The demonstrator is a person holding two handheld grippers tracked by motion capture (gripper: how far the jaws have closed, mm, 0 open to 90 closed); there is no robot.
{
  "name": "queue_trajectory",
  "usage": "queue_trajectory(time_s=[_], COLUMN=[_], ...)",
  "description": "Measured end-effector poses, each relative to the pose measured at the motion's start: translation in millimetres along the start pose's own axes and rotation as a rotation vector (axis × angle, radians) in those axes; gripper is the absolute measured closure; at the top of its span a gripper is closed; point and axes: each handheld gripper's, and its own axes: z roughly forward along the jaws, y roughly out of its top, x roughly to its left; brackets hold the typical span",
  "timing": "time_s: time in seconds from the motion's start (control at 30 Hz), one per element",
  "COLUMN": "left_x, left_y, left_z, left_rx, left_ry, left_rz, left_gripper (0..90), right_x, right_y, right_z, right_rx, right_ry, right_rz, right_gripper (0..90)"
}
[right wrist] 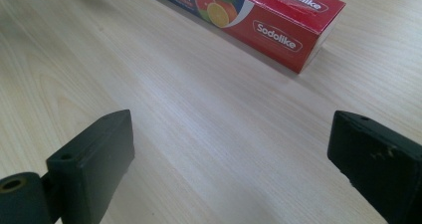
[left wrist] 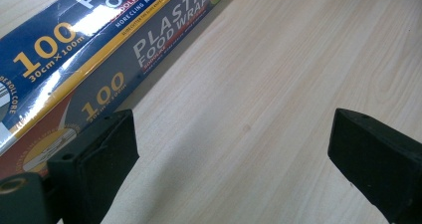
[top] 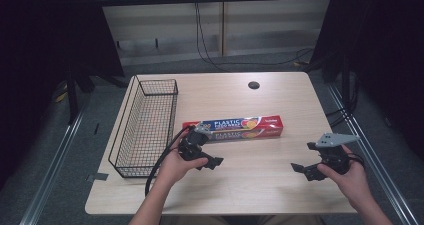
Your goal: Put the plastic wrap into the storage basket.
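Food-wrap box (top: 234,127) lies beside wire basket (top: 145,127), seen from above.

Both forearms enter from bottom edge of high view. Left hand (top: 176,161) wraps left gripper (top: 212,161) from below, jaws pointing right and slightly toward person, set wide apart, nothing between them. Right hand (top: 350,174) grips right gripper (top: 300,169), grey three-cornered plate on top, jaws pointing left, likewise spread wide, empty. Grippers well apart, jaws facing each other
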Motion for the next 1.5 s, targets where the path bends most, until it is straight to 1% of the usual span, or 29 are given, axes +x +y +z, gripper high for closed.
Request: queue_trajectory(time_s=[0.07, 0.1, 0.13, 0.2, 0.27, 0.3, 0.37, 0.4, 0.43, 0.47, 0.5, 0.53, 0.6, 0.7, 0.73, 0.8, 0.83, 0.93, 1.0, 1.03, 1.07, 1.1, 1.23, 1.27, 1.3, 1.37, 1.4, 1.43, 1.5], left_x=[-0.4, -0.2, -1.2, -1.7, -1.5, -2.1, -2.4, -3.0, -2.9, -2.6, -2.9, -1.3, 0.2, 1.0, 1.8, 4.3, 5.4, 12.9, 16.8, 19.0, 20.7, 22.2, 29.1, 30.1, 31.4, 34.4, 35.7, 37.8, 40.9], left_y=[1.3, 2.1, 3.2, 4.3, 8.7, 10.4, 14.0, 16.0, 18.4, 20.9, 23.6, 26.4, 32.2, 40.8, 44.0, 50.0, 52.6, 59.9, 64.0, 66.2, 68.0, 70.0, 77.4, 79.1, 81.0, 85.3, 87.0, 89.1, 92.7], left_z=[0.0, -0.3, 0.5, 0.4, -0.8, -1.0, -0.9, 0.5, 0.8, 2.5, 4.0, 4.8, 7.0, 10.6, 11.8, 15.2, 16.7, 19.5, 21.6, 22.0, 23.1, 23.9, 30.4, 32.6, 34.8, 39.1, 42.0, 44.0, 48.6], left_rx=[-0.009, -0.003, -0.012, -0.008, -0.012, -0.018, -0.029, -0.035, -0.016, -0.016, -0.016, -0.009, -0.004, -0.001, 0.011, 0.030, 0.039, 0.035, 0.035, 0.044, 0.040, 0.045, 0.067, 0.066, 0.069, 0.085, 0.085, 0.100, 0.094], left_ry=[0.005, 0.000, -0.005, -0.001, -0.008, -0.016, -0.018, -0.030, -0.034, -0.034, -0.032, -0.039, -0.039, -0.031, -0.029, -0.025, -0.021, -0.029, -0.018, -0.014, -0.008, -0.009, -0.005, -0.007, -0.018, -0.017, -0.017, -0.021, -0.026], left_rz=[-0.009, -0.003, -0.012, -0.009, 0.001, -0.005, 0.001, 0.001, 0.005, 0.009, -0.003, 0.004, -0.005, 0.006, 0.012, 0.024, 0.017, 0.002, -0.001, 0.008, 0.015, 0.019, 0.058, 0.060, 0.051, 0.060, 0.051, 0.042, 0.040], left_gripper=[5.4, 5.3, 5.3, 5.1, 4.8, 4.8, 4.5, 4.2, 4.0, 3.8, 3.2, 3.2, 3.4, 3.6, 3.6, 3.7, 3.8, 4.7, 5.6, 5.8, 6.1, 6.5, 6.6, 6.6, 6.7, 6.8, 6.9, 7.4, 7.8], right_x=[0.5, 0.5, 0.5, 0.9, 1.6, 2.0, 3.0, 3.2, 3.3, 3.4, 3.4, 3.2, 3.2, 3.7, 3.8, 4.2, 4.0, 3.8, 3.4, 3.1, 2.8, 2.7, 1.6, 1.2, 1.1, 1.1, 1.1, 1.2, 1.4], right_y=[0.3, 0.6, 0.7, 0.9, 0.7, 0.6, 0.2, 0.0, -0.3, -0.6, -0.9, -1.1, -1.3, -1.1, -1.1, -0.6, -0.5, -0.1, -0.1, -0.2, -0.3, -0.4, -0.5, -0.6, -0.7, -0.7, -0.6, -0.5, -0.4], right_z=[0.4, 0.6, 0.8, 1.2, 1.5, 1.8, 2.0, 2.4, 2.6, 2.7, 2.6, 2.4, 1.8, 1.4, 1.7, 1.5, 1.7, 1.2, 1.1, 1.4, 1.5, 1.4, 0.9, 0.9, 0.9, 0.9, 0.9, 1.1, 1.1], right_rx=[0.001, 0.001, 0.000, -0.002, 0.001, 0.003, 0.008, 0.009, 0.009, 0.011, 0.010, 0.009, 0.008, 0.007, 0.005, 0.009, 0.007, 0.001, 0.000, -0.001, -0.001, 0.001, -0.002, -0.003, -0.003, -0.003, -0.003, -0.003, -0.002], right_ry=[0.000, 0.001, 0.002, 0.006, 0.001, 0.003, 0.007, 0.008, 0.006, 0.008, 0.008, 0.008, 0.010, 0.008, 0.012, 0.009, 0.010, 0.012, 0.012, 0.016, 0.014, 0.012, 0.014, 0.013, 0.014, 0.015, 0.014, 0.017, 0.018], right_rz=[-0.004, -0.006, -0.008, -0.010, -0.012, -0.018, -0.020, -0.028, -0.030, -0.029, -0.028, -0.029, -0.027, -0.027, -0.029, -0.029, -0.032, -0.033, -0.033, -0.032, -0.033, -0.034, -0.029, -0.030, -0.031, -0.031, -0.031, -0.030, -0.031], right_gripper=[4.2, 4.2, 4.2, 4.3, 4.3, 4.4, 4.5, 4.5, 4.5, 4.6, 4.6, 4.7, 4.8, 4.8, 4.9, 4.9, 5.0, 5.0, 5.0, 5.0, 5.0, 5.0, 5.0, 5.0, 5.0, 5.1, 5.1, 5.1, 5.1])
